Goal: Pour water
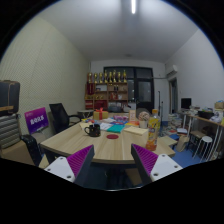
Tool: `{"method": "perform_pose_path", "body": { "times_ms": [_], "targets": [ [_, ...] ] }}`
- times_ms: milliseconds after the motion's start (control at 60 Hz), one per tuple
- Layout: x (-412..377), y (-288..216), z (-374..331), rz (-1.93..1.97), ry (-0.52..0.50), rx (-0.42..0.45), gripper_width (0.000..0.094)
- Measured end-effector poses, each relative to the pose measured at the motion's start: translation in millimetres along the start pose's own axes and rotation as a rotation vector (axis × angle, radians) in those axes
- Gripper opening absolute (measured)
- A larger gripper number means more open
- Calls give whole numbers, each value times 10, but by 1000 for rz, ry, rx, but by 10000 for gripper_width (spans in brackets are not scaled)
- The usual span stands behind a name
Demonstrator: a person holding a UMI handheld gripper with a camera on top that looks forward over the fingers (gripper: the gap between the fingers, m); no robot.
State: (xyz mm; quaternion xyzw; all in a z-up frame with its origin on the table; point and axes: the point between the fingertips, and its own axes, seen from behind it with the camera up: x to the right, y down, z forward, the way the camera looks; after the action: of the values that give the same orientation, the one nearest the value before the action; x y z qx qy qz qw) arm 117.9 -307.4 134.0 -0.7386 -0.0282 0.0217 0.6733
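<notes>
Bottle (153,125) on table (105,148) beyond parted, empty fingers (72,163).

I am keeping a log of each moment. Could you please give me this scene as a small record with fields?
place: an office room with shelves at the far wall
table: wooden table just ahead of the fingers
on table: bottle with orange drink, dark mug, papers
gripper: gripper open, holding nothing, short of the table
bottle position: beyond the right-hand finger, upright
mug position: left of the bottle, apart from it
chair: black chair left of the table
pouring: not yet begun
</notes>
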Motion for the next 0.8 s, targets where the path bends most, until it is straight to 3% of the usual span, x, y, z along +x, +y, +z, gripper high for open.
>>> {"method": "perform_pose_path", "body": {
  "times_ms": [317, 483, 567, 800],
  "targets": [
    [264, 10, 288, 0, 28, 69, 803],
    [1254, 34, 842, -28, 191, 83, 803],
    [1354, 68, 1140, -1, 214, 97, 824],
    [1980, 247, 2193, -33, 243, -2, 826]
  ]
}}
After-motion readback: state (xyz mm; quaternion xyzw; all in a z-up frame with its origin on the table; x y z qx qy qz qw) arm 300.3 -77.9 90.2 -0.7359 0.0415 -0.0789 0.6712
